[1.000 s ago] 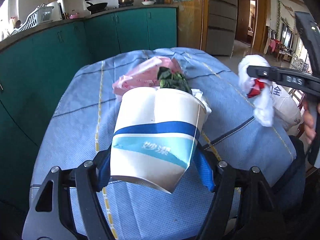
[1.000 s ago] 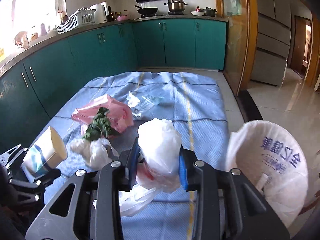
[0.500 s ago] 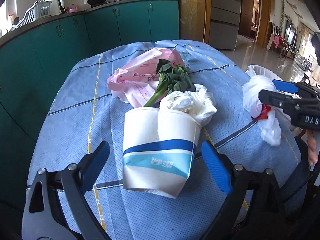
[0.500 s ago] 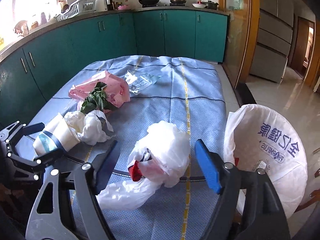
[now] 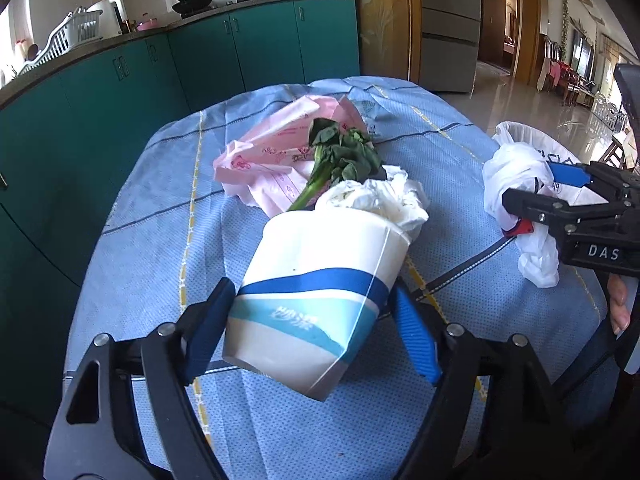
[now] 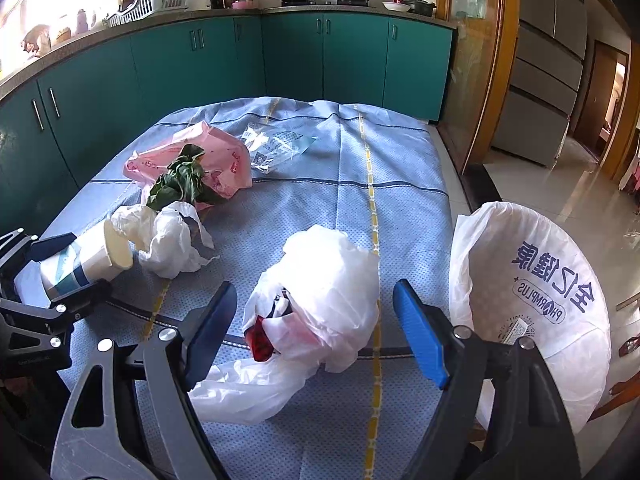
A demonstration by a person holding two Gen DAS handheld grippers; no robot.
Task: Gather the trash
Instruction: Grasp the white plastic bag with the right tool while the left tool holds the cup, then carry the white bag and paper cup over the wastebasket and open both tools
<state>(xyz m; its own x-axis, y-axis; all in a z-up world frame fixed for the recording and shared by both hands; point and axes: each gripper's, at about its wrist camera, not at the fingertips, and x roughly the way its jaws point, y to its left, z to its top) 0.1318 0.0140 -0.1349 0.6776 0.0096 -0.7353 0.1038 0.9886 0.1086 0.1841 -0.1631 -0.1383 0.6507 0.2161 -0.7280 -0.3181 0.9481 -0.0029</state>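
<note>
Two claws reach over a table covered in a blue cloth [image 6: 304,168]. In the left wrist view, the left claw [image 5: 310,320] fills the lower middle of the frame with a white paper cup [image 5: 316,300] lying on its side between its blue pads. The jaws are closing on it; the left pad [image 5: 208,326] sits against the cup's wall, while the right pad [image 5: 412,334] looks just clear of it, so I cannot tell that the cup is pinched yet. Crumpled white paper [image 5: 376,200] lies at the cup's mouth, and above it, at centre frame, a leafy green stalk [image 5: 340,160] rests on a pink plastic bag [image 5: 276,152].

In the right wrist view, the right claw [image 6: 314,338] stands wide open at the lower middle of the frame. A knotted white plastic bag [image 6: 320,300] with something red inside lies on the cloth between its pads, touching neither. At the right edge of that frame a large white trash bag [image 6: 532,292] with blue print stands open just beside the table. A clear wrapper [image 6: 276,144] lies flat on the cloth in the upper middle, near the pink bag. A fingertip [image 5: 618,308] shows at the right edge of the left wrist view.
</note>
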